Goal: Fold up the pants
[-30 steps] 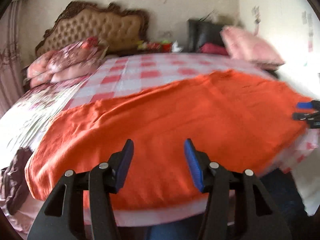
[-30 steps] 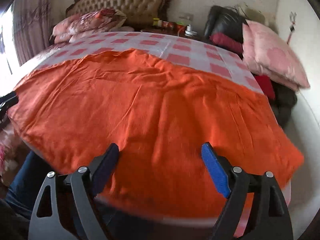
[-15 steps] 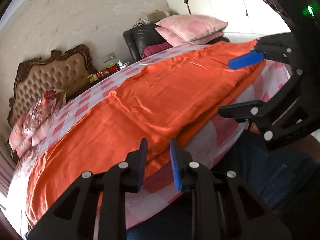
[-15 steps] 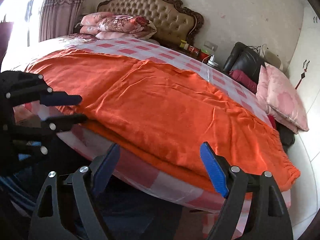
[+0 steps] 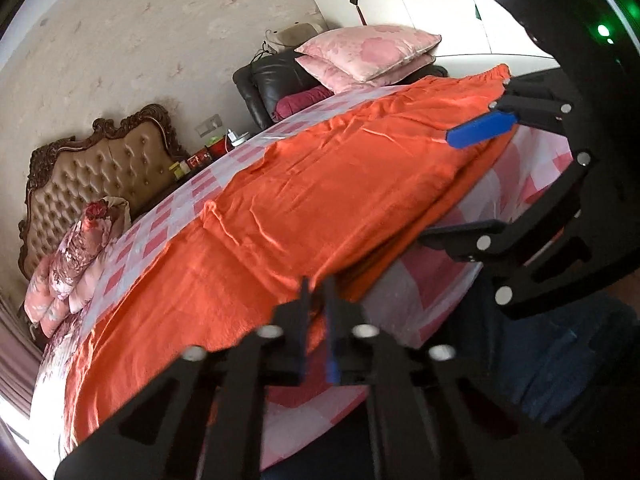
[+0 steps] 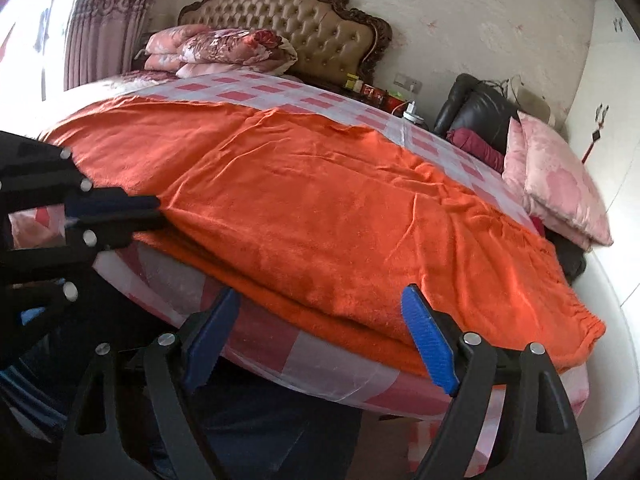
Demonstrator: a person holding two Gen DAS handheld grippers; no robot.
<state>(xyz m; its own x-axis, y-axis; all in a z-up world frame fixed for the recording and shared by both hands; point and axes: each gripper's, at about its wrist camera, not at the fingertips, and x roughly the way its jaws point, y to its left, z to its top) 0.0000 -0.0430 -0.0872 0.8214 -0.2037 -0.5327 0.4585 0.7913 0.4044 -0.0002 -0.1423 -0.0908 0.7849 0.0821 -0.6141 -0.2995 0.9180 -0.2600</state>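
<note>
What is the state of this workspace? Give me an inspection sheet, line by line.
Surface: bed with pink-checked sheet.
Job's things: orange pants spread across the bed, doubled layer along the near edge, some wrinkles.
Clutter: folded floral quilts by the headboard; pink pillows on a black chair; small items on the bedside stand.
Grippers: left gripper closed on the pants' near edge; right gripper open, straddling that edge.
Cables: white cord at the bedside stand.
Surroundings: tufted headboard, curtain, plaster wall.
</note>
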